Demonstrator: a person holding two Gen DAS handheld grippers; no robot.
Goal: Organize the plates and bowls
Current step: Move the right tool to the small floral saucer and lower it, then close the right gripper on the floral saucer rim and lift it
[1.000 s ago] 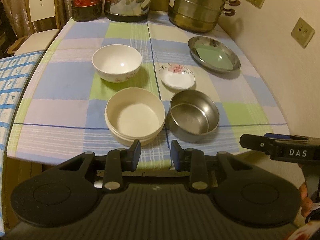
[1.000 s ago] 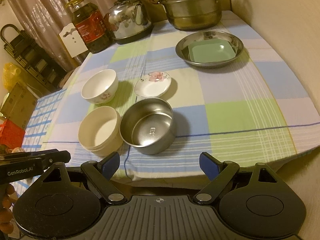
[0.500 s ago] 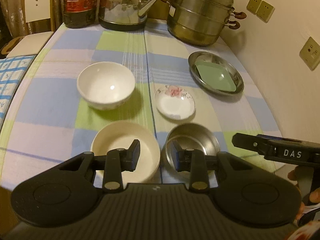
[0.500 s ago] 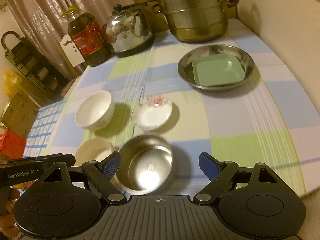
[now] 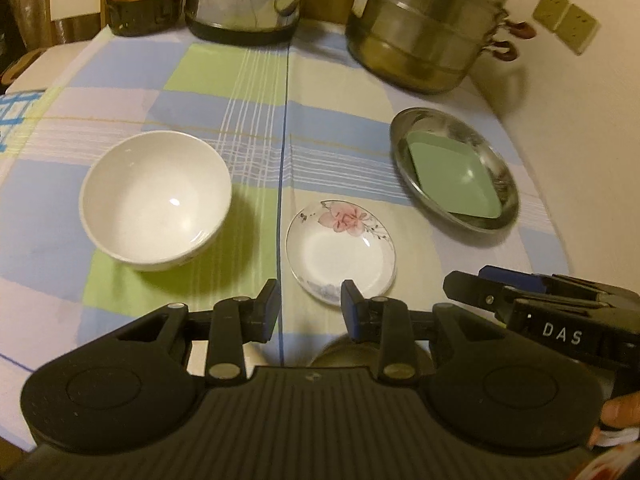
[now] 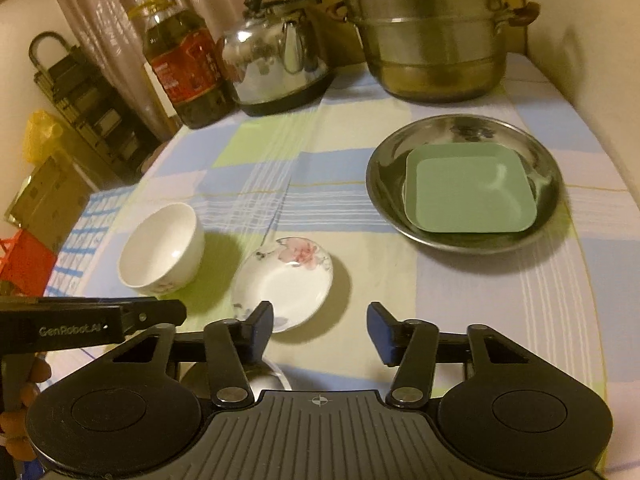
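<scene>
A white bowl (image 5: 156, 200) (image 6: 160, 252) stands left of a flowered saucer (image 5: 340, 252) (image 6: 288, 280) on the checked tablecloth. Further right, a steel plate (image 5: 404, 132) (image 6: 384, 184) holds a green square dish (image 5: 456, 176) (image 6: 470, 192). A steel bowl (image 5: 332, 350) (image 6: 260, 380) shows only as a rim under the fingers. My left gripper (image 5: 310, 302) hovers open at the saucer's near edge, its narrow gap empty. My right gripper (image 6: 320, 324) is open just right of the saucer; its jaws are closing with nothing between them.
A stacked steamer pot (image 6: 432, 40), a kettle (image 6: 276, 60) and an oil bottle (image 6: 184, 68) line the back of the table. A wall with sockets (image 5: 568, 20) runs along the right. A person's fingers (image 6: 24, 376) hold the left gripper's handle.
Both grippers moved forward and lower over the table, so the cream bowl and steel bowl slid under them. The right jaws narrowed; the left gap stayed the same.
</scene>
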